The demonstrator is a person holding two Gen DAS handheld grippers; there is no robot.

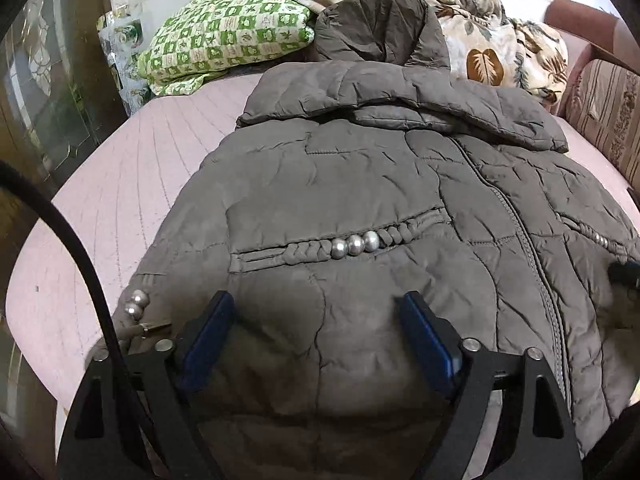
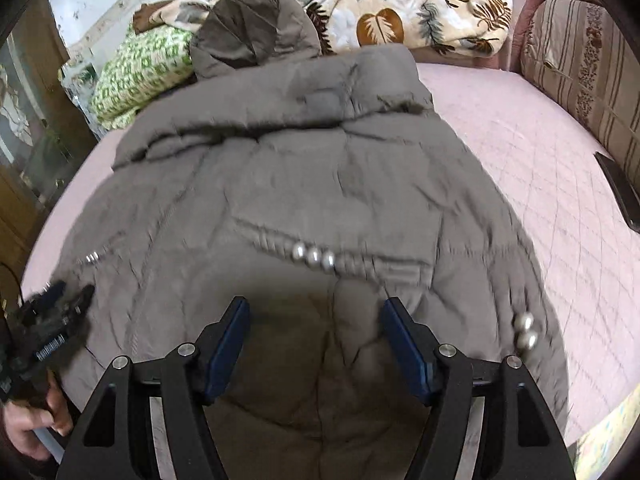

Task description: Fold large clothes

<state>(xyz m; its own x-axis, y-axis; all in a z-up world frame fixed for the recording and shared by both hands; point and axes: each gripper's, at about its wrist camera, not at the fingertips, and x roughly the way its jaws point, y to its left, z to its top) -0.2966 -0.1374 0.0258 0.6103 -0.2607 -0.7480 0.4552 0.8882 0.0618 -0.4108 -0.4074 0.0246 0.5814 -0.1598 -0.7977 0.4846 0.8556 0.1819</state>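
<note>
While the padded brown coat (image 1: 360, 208) lies spread front-up on the pink bed (image 1: 132, 184), zipped down the middle, folding appears only begun. Its sleeves seem already tucked in along the sides, though the pictures do not show this for certain; the body is not yet folded across, and the hood (image 1: 376, 20) rests at the far end against the bedding. What is left, as a judgement, is bringing the near hem up toward the collar.

The left tongs (image 1: 320, 332) hover wide open over the near left part of the coat, nothing between the blue pads. The right tongs (image 2: 316, 332) hover open over the near right part, also empty.

Counted: one coat, with one hood; two pocket trims, each with three silver beads (image 1: 355, 245); two more beads at each side edge. One green checked pillow (image 1: 224, 36) and one leaf-print blanket (image 2: 400, 8) lie beyond the hood. One striped cushion (image 2: 580, 60) stands at the right. Two tongs, one per hand.
</note>
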